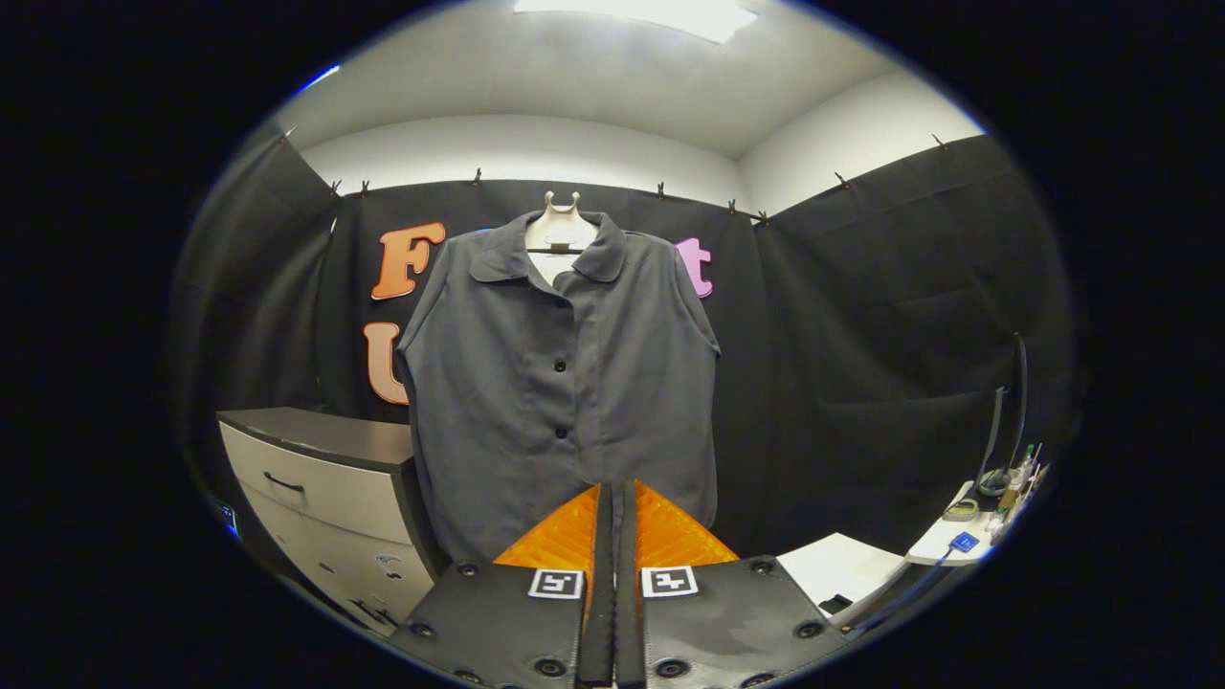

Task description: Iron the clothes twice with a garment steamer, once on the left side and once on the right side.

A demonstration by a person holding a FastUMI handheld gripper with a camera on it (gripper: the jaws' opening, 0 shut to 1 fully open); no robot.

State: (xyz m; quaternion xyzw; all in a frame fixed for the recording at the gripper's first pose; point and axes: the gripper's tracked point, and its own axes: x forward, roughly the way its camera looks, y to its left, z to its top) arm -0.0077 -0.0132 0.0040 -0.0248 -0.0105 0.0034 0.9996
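Here, my gripper point(614, 498) points ahead with fingers pressed together on nothing, no steamer in them. Just beyond hangs the gray short-sleeved shirt point(560, 383) on its hanger point(562, 225); I judge slow, even vertical passes per side work best.

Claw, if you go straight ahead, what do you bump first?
Probably the shirt hanging just beyond the shut claw. Nothing shows between them, though how far off it hangs is hard to tell.
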